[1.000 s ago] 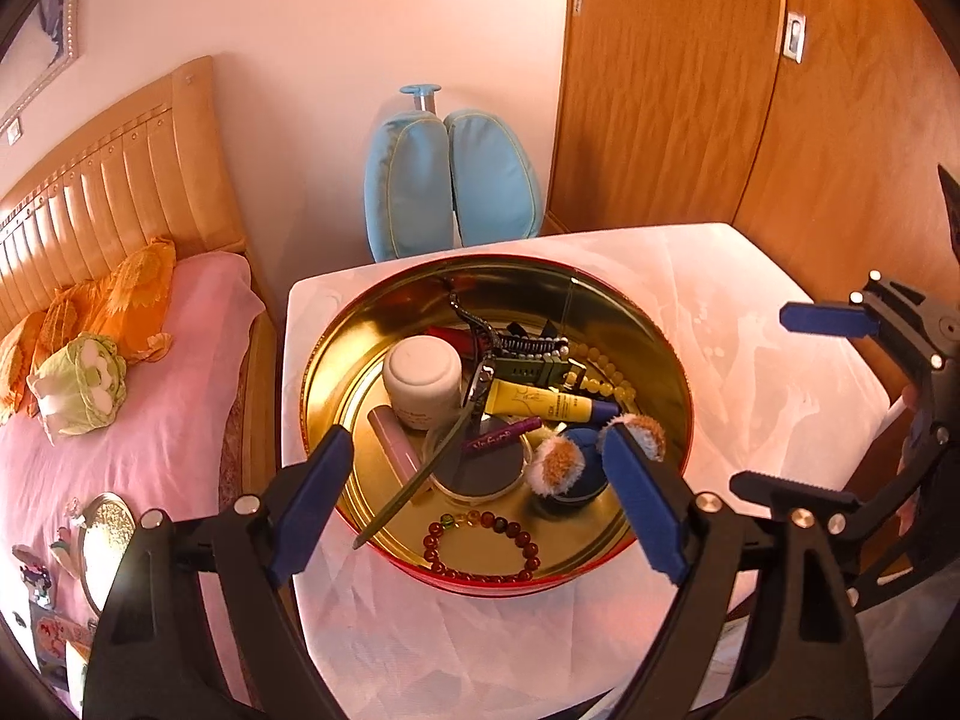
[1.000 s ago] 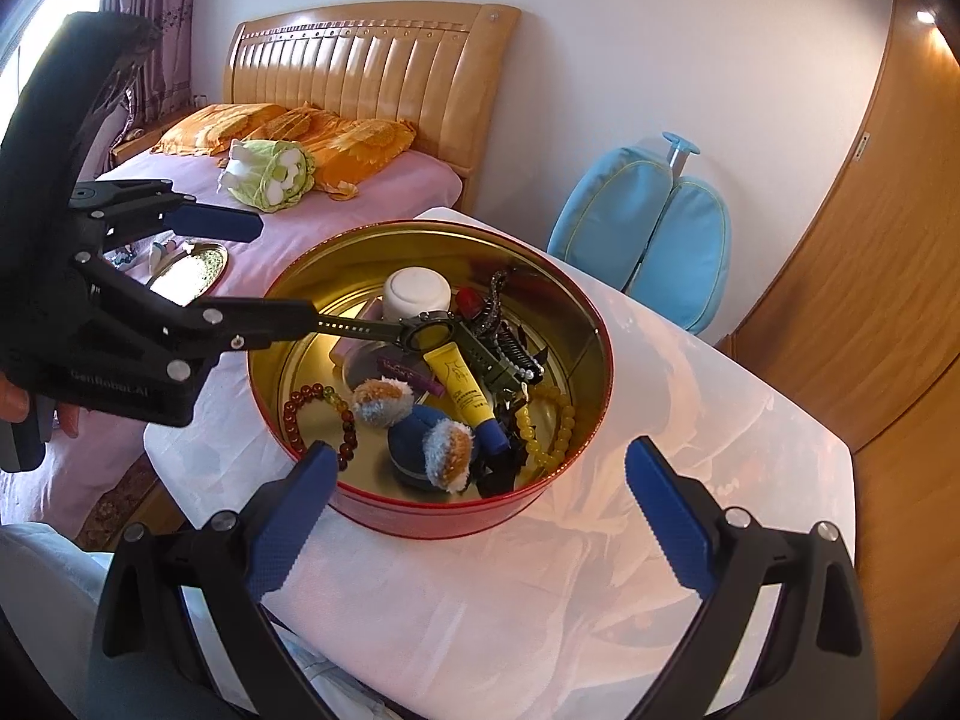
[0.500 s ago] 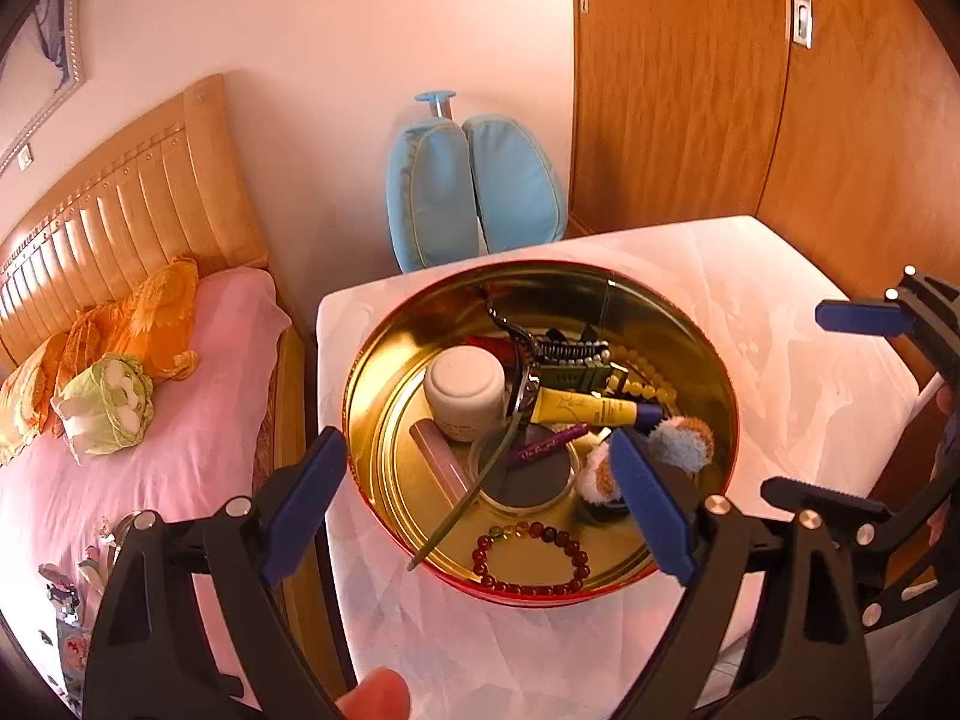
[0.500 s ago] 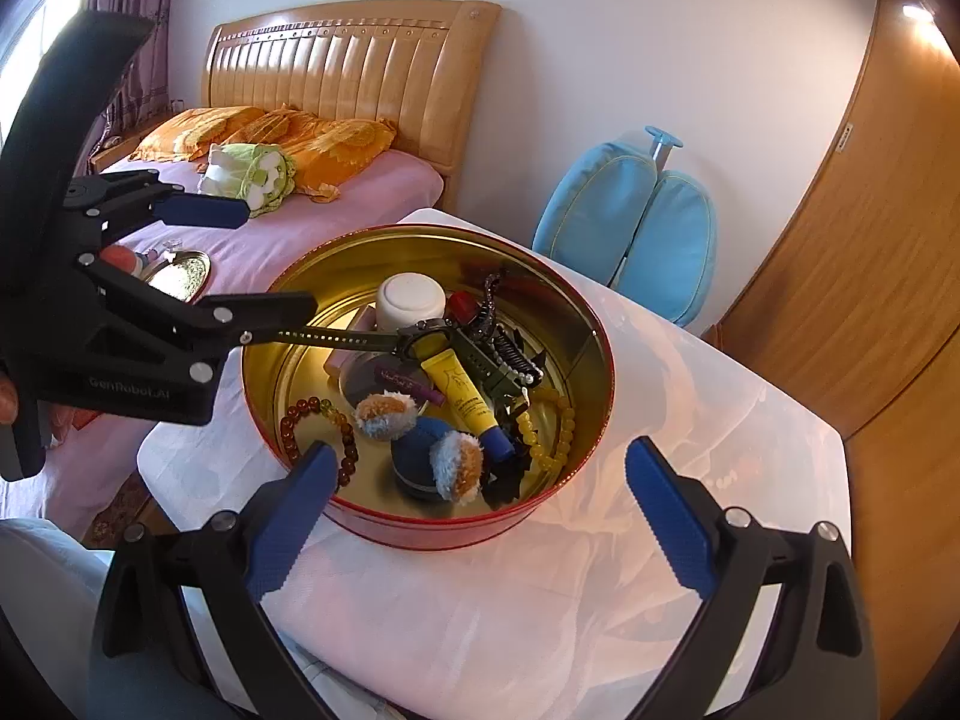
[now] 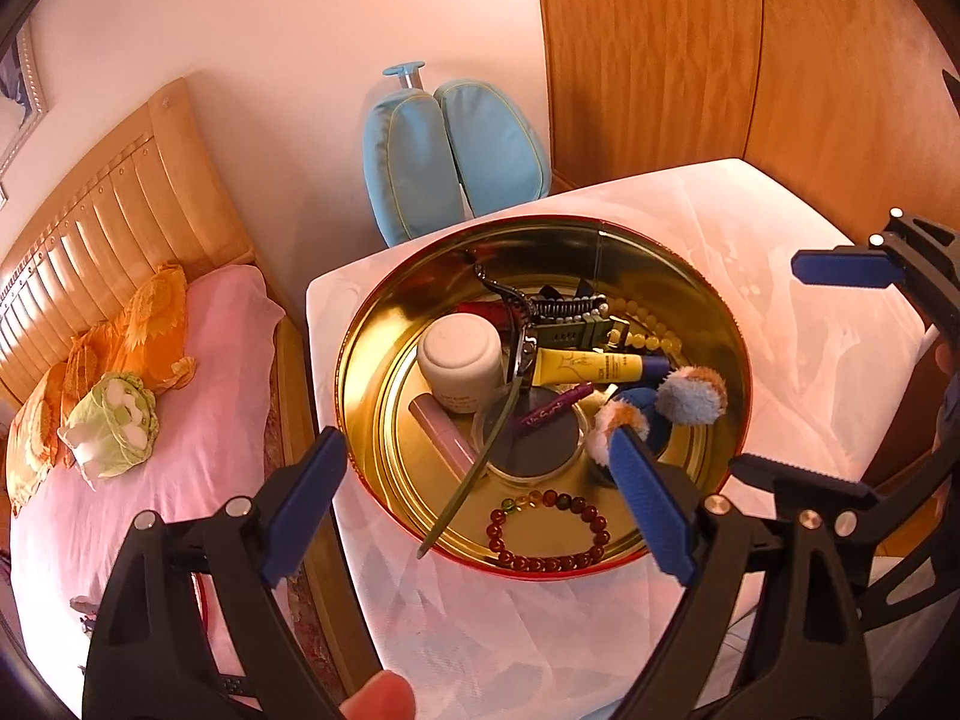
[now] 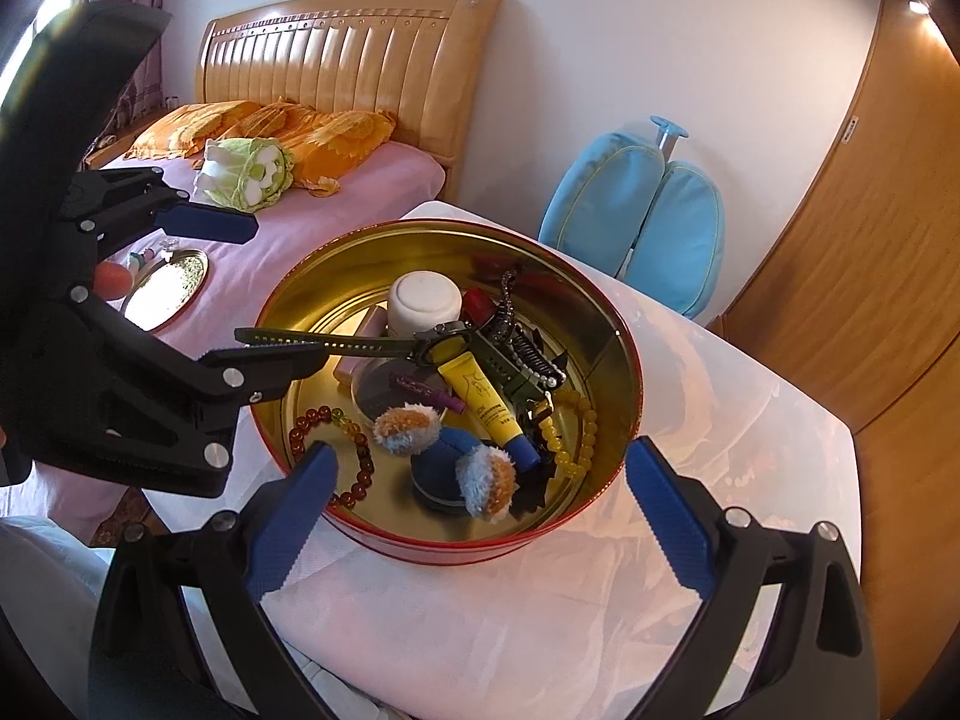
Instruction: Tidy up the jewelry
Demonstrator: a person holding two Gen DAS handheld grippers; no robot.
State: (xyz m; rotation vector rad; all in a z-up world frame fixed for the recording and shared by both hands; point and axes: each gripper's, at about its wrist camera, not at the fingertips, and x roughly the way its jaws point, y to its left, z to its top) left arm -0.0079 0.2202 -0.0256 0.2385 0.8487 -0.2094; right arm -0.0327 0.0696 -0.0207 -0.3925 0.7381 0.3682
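A round red tin with a gold inside (image 5: 372,324) (image 6: 624,354) stands on a white-covered table. It holds a red bead bracelet (image 5: 549,531) (image 6: 360,450), a yellow bead strand (image 5: 651,330) (image 6: 579,432), a green-strapped watch (image 5: 480,462) (image 6: 336,345), a white jar (image 5: 459,357), a yellow tube (image 5: 600,366) and a fluffy blue hair tie (image 5: 690,396). My left gripper (image 5: 474,507) is open and empty above the tin's near rim. My right gripper (image 6: 477,516) is open and empty at the tin's near side.
A bed with a pink sheet (image 5: 168,396) and orange pillows lies left of the table. A blue bag (image 5: 450,156) leans on the wall behind. Wooden doors (image 5: 780,60) stand at the right. A gold lid (image 6: 165,279) lies on the bed.
Both grippers have drifted while staying open: the tin sits further right in the left wrist view. Nothing in the tin has moved.
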